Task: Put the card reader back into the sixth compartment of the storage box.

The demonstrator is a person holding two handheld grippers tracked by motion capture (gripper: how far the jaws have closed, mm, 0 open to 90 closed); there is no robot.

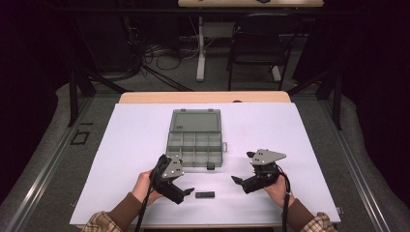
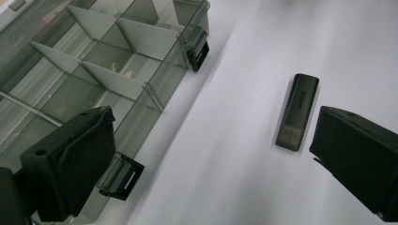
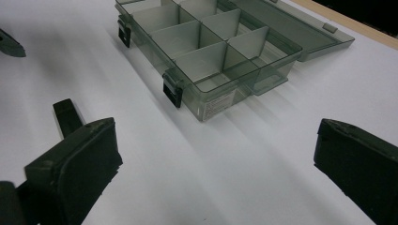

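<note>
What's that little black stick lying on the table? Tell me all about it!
The stick looks like a small USB drive: a slim, dark, plastic-looking bar with pale lettering along its body and a see-through smoky cap on one end. It lies flat on the white table cover, in front of the open box and apart from it. The left gripper sits beside it with jaws wide open, one jaw close to the capped end. Nothing grips it.

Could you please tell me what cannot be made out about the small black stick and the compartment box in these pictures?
- Small black stick: its lettering is too blurred to read in the left gripper view; in the right gripper view a jaw of the right hand-held gripper hides its near end.
- Compartment box: the top and left edges cut it off in the left gripper view.
- Box label: print too small, right gripper view.
</note>
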